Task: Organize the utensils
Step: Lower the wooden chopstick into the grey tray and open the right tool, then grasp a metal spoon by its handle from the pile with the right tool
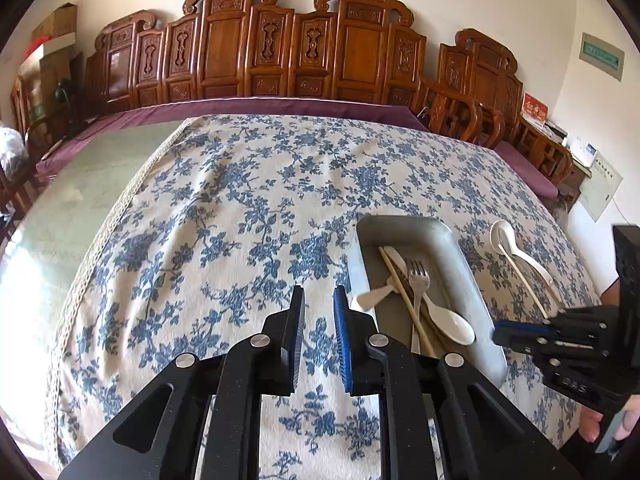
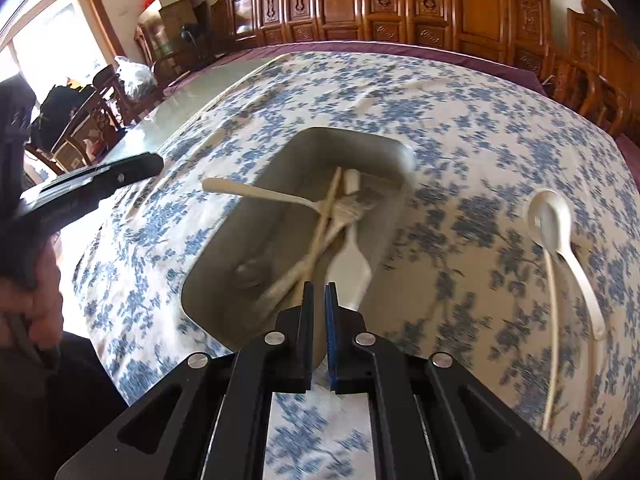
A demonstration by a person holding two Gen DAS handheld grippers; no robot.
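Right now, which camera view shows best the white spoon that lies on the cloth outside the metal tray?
The right wrist view: the white spoon lies whole and near, though slightly blurred, beside a pale chopstick. The left wrist view shows the spoon sharper but smaller, its handle end hidden behind the right gripper.

A grey metal tray [image 1: 460,248] sits on the blue-flowered cloth. It holds a steel fork [image 1: 418,280], a pale chopstick [image 1: 404,296] lying lengthwise, and two white spoons, one [image 1: 450,326] bowl-up near the front, the other's handle [image 1: 370,296] jutting over the left rim. Right of the tray, on the cloth, a third white spoon [image 1: 516,250] lies beside another chopstick [image 1: 528,284].
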